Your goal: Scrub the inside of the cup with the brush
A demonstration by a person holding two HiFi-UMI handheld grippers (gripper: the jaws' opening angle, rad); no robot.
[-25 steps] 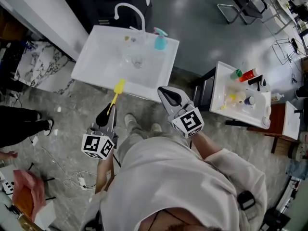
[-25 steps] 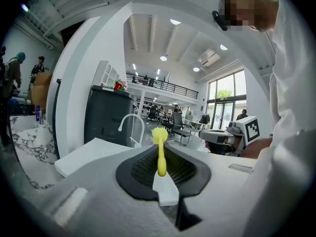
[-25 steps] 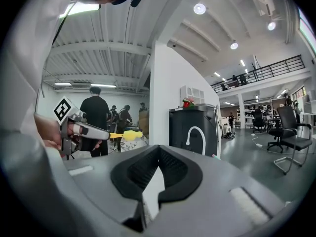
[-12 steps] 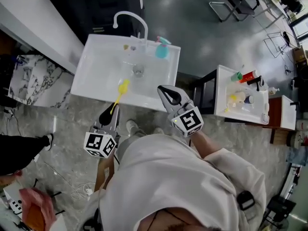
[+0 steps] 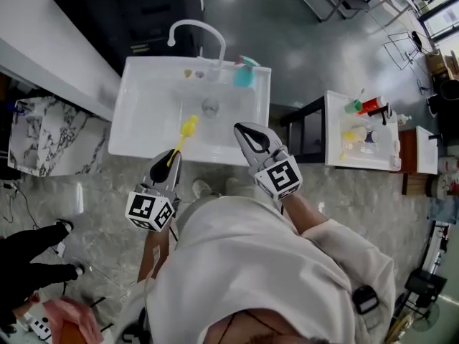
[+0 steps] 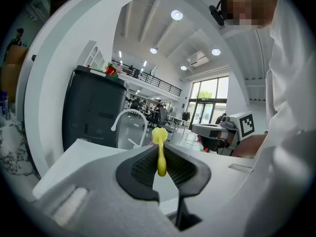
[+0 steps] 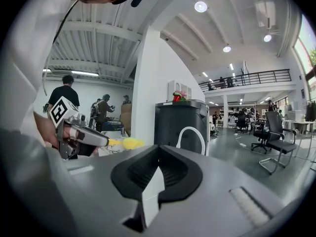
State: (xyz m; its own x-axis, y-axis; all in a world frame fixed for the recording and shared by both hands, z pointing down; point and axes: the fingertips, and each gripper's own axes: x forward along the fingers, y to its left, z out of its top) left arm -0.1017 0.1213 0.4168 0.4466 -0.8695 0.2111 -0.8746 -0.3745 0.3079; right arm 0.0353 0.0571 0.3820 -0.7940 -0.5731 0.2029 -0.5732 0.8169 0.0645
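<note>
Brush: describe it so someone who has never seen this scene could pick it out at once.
Find the white sink at the top of the head view. Over its front rim the left gripper holds the brush, a thin stick. Bright yellow and long, it differs from the teal bottle on the back rim.

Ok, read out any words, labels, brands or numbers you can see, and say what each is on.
No readable text anywhere.
Marker cubes on the left tongs and right tongs: square patterns only, no letters.
Bottles on the side table: labels too small.
Dark cabinet: two small marks, too blurred.
</note>
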